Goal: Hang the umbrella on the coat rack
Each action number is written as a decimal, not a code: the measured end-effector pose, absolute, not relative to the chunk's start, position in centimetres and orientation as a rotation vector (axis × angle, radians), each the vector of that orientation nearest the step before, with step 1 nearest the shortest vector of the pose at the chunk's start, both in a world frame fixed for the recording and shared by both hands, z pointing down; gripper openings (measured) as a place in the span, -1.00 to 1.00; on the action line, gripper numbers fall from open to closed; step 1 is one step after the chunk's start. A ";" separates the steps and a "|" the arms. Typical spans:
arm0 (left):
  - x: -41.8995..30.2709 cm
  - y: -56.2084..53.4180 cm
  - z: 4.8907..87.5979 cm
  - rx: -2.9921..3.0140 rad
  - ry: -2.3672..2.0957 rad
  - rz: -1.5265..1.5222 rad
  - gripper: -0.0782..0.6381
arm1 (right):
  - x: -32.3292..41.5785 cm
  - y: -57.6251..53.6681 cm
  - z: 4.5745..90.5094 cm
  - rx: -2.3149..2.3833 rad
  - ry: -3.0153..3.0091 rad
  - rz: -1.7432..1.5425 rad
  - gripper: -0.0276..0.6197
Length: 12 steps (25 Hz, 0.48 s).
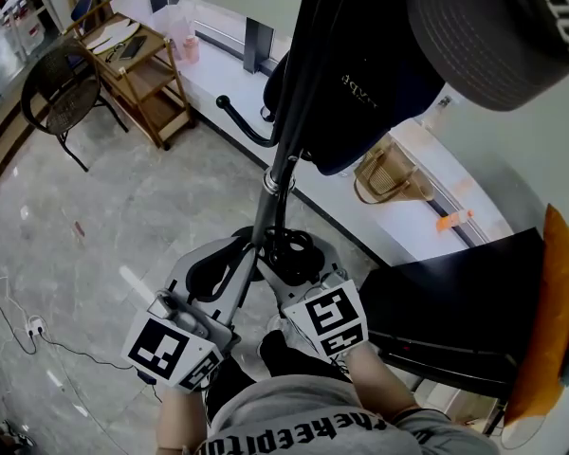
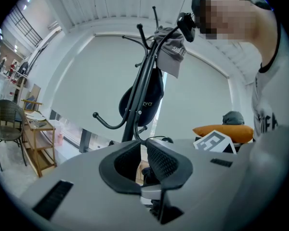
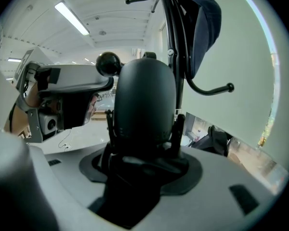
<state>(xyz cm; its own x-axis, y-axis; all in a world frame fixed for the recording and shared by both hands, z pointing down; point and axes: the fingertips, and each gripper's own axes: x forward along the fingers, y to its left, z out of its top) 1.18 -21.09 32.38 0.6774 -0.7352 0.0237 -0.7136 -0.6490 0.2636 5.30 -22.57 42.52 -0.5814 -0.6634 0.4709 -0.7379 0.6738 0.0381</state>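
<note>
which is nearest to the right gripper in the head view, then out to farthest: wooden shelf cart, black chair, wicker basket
From the right gripper:
1. wicker basket, close ahead and a little to the right.
2. wooden shelf cart, far ahead on the left.
3. black chair, farther left still, beside the cart.

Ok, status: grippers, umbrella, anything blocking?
Left hand-held gripper open. Right hand-held gripper shut on umbrella, not yet hung. Bag on coat rack; lower hook free.

1 chair [image 1: 62, 91] beside wooden cart [image 1: 140, 76] (far left)
</note>
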 end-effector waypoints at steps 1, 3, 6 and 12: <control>1.0 -21.1 32.4 2.639 -1.176 -0.120 -0.64 | 5.4 -22.7 42.7 1.089 -2.434 0.229 -0.11; 0.7 -21.1 32.3 2.633 -1.198 -0.117 -0.64 | 5.4 -23.0 42.8 1.085 -2.430 0.241 -0.11; 0.2 -21.1 32.1 2.622 -1.231 -0.122 -0.64 | 5.2 -23.2 42.8 1.078 -2.432 0.248 -0.11; -0.4 -21.0 32.1 2.613 -1.283 -0.121 -0.64 | 5.2 -23.5 43.5 1.060 -2.422 0.289 -0.08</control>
<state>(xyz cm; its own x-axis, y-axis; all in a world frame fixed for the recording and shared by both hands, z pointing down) -0.39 -21.02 32.09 0.6136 -0.7892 0.0259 -0.7704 -0.5912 0.2387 5.21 -23.54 43.49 -0.5868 -0.6341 0.5036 -0.7348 0.6783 -0.0021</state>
